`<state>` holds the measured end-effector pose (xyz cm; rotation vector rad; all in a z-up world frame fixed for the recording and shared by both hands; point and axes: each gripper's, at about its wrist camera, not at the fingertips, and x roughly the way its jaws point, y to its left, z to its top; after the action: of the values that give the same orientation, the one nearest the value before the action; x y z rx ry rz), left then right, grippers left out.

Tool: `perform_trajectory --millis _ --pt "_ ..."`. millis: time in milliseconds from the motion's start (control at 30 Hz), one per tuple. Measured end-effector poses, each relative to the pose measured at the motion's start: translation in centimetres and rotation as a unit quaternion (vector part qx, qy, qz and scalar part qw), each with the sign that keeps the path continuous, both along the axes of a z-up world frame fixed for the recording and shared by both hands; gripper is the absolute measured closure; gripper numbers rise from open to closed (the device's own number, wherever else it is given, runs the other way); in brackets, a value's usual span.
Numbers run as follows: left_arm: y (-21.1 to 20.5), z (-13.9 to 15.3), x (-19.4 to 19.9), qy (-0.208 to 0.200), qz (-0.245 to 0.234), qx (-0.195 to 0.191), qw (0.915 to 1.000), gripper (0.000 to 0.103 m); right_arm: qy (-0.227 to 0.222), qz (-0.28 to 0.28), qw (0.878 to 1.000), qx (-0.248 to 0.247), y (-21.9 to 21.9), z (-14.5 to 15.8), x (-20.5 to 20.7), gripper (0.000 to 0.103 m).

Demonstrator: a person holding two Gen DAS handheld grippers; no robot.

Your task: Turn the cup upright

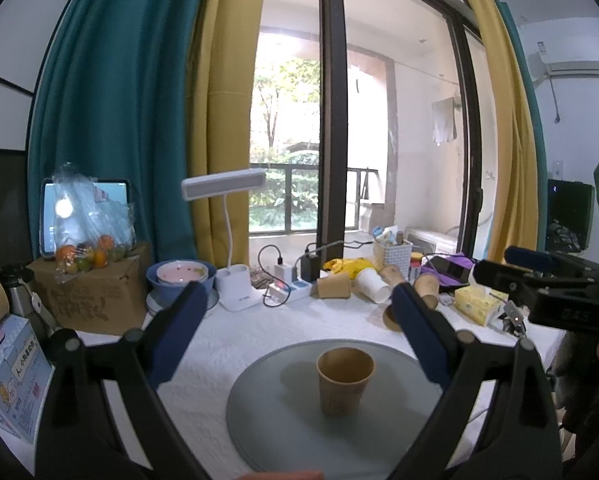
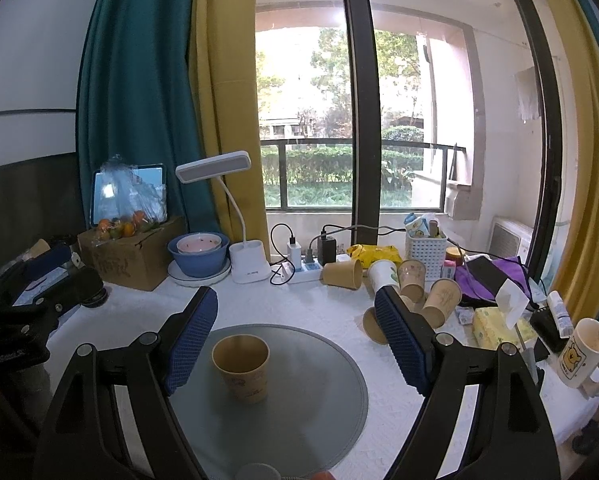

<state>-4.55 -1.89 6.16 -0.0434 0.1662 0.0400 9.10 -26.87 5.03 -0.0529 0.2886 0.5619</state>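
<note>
A brown paper cup (image 1: 344, 380) stands upright, mouth up, on a round grey mat (image 1: 267, 412). It also shows in the right wrist view (image 2: 242, 368) on the mat (image 2: 319, 392). My left gripper (image 1: 299, 300) is open and empty, its blue-padded fingers (image 1: 179, 332) spread wide above and behind the cup. My right gripper (image 2: 295, 312) is open and empty too, its left pad (image 2: 191, 340) close beside the cup without touching it. Each gripper shows at the edge of the other's view.
Several paper cups (image 2: 411, 280) lie tipped at the back right. A power strip (image 2: 299, 270), white desk lamp (image 2: 249, 264), blue bowl (image 2: 197, 258), cardboard box with fruit (image 2: 131, 256), tissue pack (image 2: 495, 326) and white mug (image 2: 583, 354) crowd the table's rear and right side.
</note>
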Motion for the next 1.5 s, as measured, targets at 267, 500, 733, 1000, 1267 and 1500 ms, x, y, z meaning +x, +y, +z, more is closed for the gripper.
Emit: perform_trajectory --millis 267,500,733,1000,1267,1500 --pt "0.05 -0.04 -0.03 -0.003 -0.001 0.000 1.0000 0.008 0.001 0.001 1.000 -0.001 0.00 -0.10 -0.05 0.020" --pt "0.22 0.02 -0.07 -0.003 -0.002 -0.001 1.0000 0.008 0.001 0.001 1.000 -0.001 -0.03 -0.17 0.00 0.020" --pt "0.18 -0.01 -0.06 -0.003 -0.001 -0.001 1.0000 0.008 0.003 0.002 1.000 -0.001 0.05 -0.32 0.14 0.020" --pt "0.26 -0.01 -0.04 -0.004 -0.001 -0.002 1.0000 0.008 0.002 0.003 1.000 -0.002 0.04 -0.28 0.15 0.020" --pt "0.38 0.01 -0.11 -0.004 -0.001 -0.002 1.0000 0.008 0.002 0.003 1.000 -0.002 0.08 -0.29 0.12 0.020" --pt "0.34 -0.01 -0.11 -0.004 0.000 -0.002 1.0000 0.008 0.002 0.003 1.000 -0.001 0.06 -0.26 0.15 0.020"
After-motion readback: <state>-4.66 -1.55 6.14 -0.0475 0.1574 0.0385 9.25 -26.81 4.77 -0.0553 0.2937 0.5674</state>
